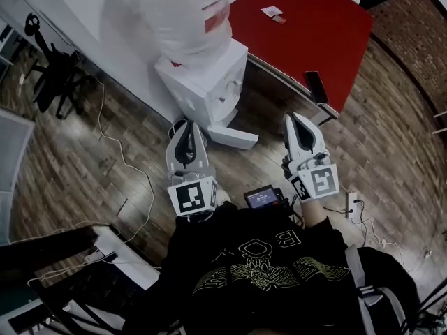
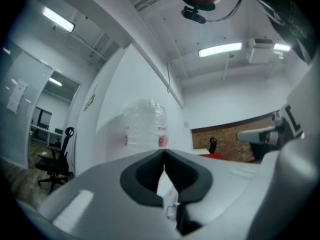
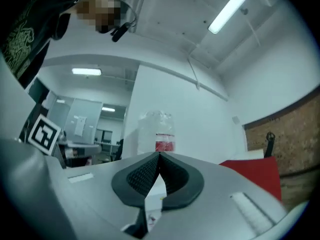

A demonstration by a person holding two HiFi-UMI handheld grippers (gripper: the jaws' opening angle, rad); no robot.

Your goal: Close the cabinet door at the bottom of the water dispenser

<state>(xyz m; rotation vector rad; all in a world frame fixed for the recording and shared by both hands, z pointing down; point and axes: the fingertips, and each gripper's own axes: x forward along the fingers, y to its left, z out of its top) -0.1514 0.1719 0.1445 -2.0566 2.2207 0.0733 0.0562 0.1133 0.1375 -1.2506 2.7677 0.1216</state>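
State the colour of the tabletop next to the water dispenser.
Red. The tabletop shows best in the head view, at the upper right.

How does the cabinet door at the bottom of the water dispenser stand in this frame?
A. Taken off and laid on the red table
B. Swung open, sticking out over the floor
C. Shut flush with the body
B: the head view shows the cabinet door angled out from the base of the water dispenser, not flush.
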